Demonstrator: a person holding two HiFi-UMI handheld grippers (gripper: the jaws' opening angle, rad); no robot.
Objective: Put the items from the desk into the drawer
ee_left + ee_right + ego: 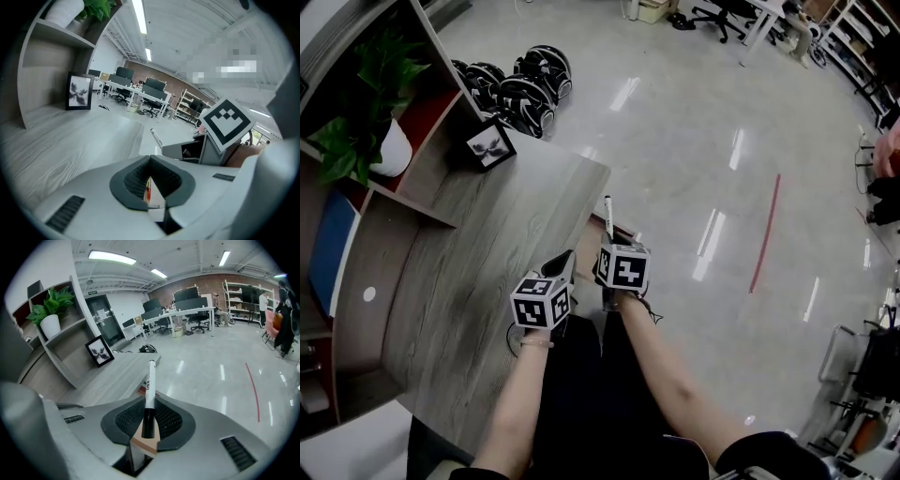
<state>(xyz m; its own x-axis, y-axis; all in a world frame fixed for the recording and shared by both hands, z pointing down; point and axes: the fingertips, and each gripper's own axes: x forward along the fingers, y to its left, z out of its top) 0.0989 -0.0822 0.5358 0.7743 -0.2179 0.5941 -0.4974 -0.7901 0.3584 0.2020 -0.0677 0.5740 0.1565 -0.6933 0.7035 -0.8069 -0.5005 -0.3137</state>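
Note:
A black and white marker pen (150,380) stands up between the pads of my right gripper (148,409), which is shut on its dark lower end. In the head view the pen (607,216) sticks out beyond the right gripper (606,251), just off the front edge of the grey wooden desk (478,244). My left gripper (564,261) hangs beside it at the desk's edge. Its jaws (150,161) meet at the tips with nothing held. Something reddish-brown (625,232) shows below the right gripper; I cannot tell whether it is the drawer.
A framed picture (490,143) leans at the desk's far end. A shelf unit with a potted plant (366,122) runs along the left. Black helmet-like things (525,89) lie on the glossy floor beyond. A red floor line (766,234) is at the right.

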